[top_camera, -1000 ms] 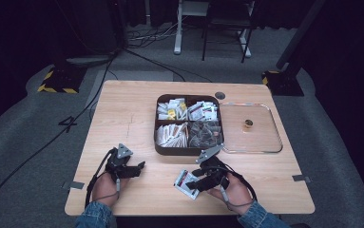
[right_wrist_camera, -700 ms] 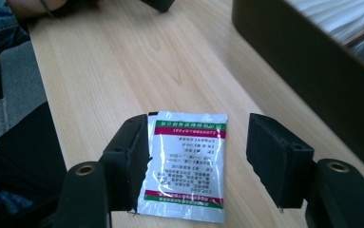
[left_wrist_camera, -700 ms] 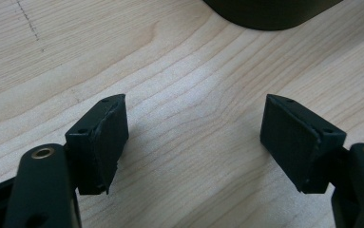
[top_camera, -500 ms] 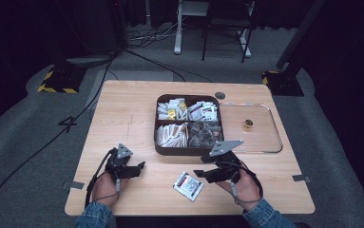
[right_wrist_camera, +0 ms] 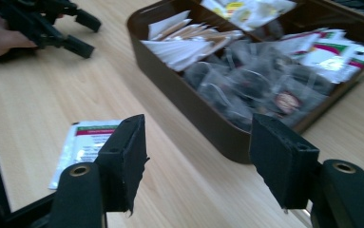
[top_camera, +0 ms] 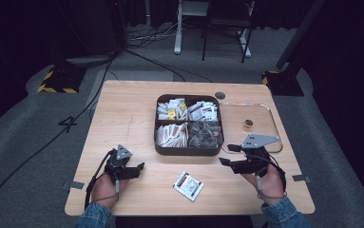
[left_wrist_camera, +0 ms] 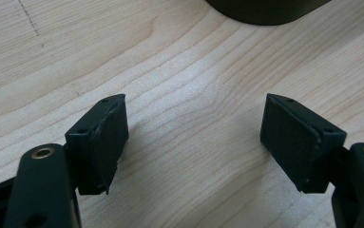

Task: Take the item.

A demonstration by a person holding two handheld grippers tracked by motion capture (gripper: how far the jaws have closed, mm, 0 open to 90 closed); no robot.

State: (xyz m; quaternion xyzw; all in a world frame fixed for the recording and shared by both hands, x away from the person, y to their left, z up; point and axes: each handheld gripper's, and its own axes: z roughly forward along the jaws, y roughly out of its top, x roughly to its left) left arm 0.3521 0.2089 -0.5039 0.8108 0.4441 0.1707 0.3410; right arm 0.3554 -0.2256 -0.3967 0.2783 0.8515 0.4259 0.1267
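- A brown compartment box (top_camera: 189, 151) is seen at the middle of the wooden bench (top_camera: 122, 114), divided into four compartments filled with packets and sachets.
- A white packet with a red and green stripe (top_camera: 188, 185) is seen lying flat on the bench at 6 o'clock from the box, apart from it and between the two grippers.
- The left gripper (top_camera: 138, 168) is held low over the bench at 8 o'clock from the box; its jaws are spread wide with bare wood between them.
- The right gripper (top_camera: 226, 155) is held at 4 o'clock from the box, just beside its corner; its jaws are spread wide and nothing is held.
- A clear tray (top_camera: 271, 118) is seen at 3 o'clock from the box, with a small round object (top_camera: 248, 123) in it.
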